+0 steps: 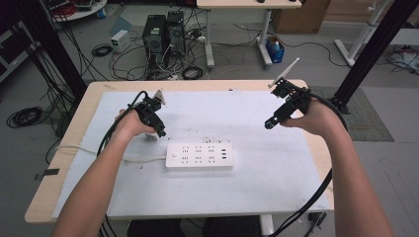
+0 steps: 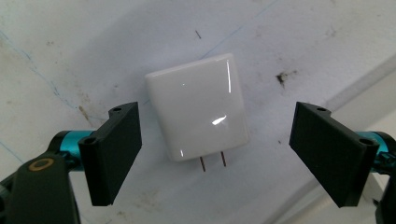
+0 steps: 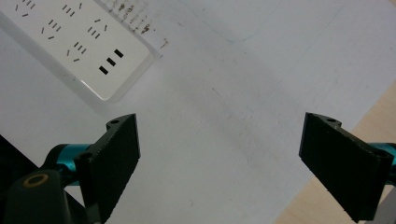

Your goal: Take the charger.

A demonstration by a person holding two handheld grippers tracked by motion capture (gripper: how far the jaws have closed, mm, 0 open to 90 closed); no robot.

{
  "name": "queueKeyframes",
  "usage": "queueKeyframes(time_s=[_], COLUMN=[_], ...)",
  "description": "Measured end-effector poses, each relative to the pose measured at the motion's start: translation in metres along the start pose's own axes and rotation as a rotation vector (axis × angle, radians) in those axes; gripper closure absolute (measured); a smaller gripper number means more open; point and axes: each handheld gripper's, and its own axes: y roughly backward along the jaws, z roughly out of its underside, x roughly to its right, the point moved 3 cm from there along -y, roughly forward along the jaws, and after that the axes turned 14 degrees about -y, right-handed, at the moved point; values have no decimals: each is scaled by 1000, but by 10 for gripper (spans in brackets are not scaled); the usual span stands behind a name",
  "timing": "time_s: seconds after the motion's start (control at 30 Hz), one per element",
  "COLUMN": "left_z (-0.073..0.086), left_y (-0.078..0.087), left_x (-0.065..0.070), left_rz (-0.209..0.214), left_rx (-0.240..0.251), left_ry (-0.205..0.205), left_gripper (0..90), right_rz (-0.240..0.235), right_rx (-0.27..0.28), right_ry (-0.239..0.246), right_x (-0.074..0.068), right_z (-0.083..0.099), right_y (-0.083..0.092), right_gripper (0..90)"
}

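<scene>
A glossy white charger plug (image 2: pixel 197 106) with two metal prongs lies flat on the white mat, prongs pointing toward the camera. My left gripper (image 2: pixel 219 154) hovers over it, open, its jaws wide on either side and not touching it. In the high view the left gripper (image 1: pixel 159 129) is left of centre, just above the white power strip (image 1: pixel 199 156). My right gripper (image 1: pixel 269 123) hangs open over bare mat at the right. The right gripper view has its jaws (image 3: pixel 219 163) spread with nothing between them and the power strip's end (image 3: pixel 81 44) at upper left.
The power strip's white cord (image 1: pixel 94 150) runs left off the mat. The white mat (image 1: pixel 276 177) covers most of the wooden table (image 1: pixel 44 197), whose edge (image 3: pixel 373 107) is close to the right gripper. Computers and cables (image 1: pixel 163 37) sit on the floor beyond.
</scene>
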Motion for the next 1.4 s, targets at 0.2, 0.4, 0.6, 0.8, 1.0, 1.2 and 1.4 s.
queueKeyframes(time_s=[0.2, 0.4, 0.6, 0.8, 1.0, 1.2, 1.4], left_z=[-1, 0, 0, 0, 1, 1, 5], left_y=[-11, -15, -15, -15, -16, -5, 32], left_x=[-2, -4, -5, -4, -3, -2, 3], left_rz=[-10, -28, -24, -25, -21, -26, -35], left_rx=[-11, -21, -32, -42, -41, -11, 48], left_ry=[37, 72, 80, 88, 102, 79, 28], left_gripper=[226, 273, 374, 401, 424, 426, 426], right_rz=[3, 1, 1, 1, 3, 1, 3], right_rx=[3, 5, 5, 8, 7, 8, 6], right_ry=[1, 6, 7, 6, 5, 4, 2], right_x=[0, 1, 1, 2, 1, 1, 0], right_z=[1, 2, 2, 2, 4, 4, 3], right_y=[1, -1, -1, -2, -3, -3, -1], right_gripper=[119, 118, 119, 118, 119, 119, 119])
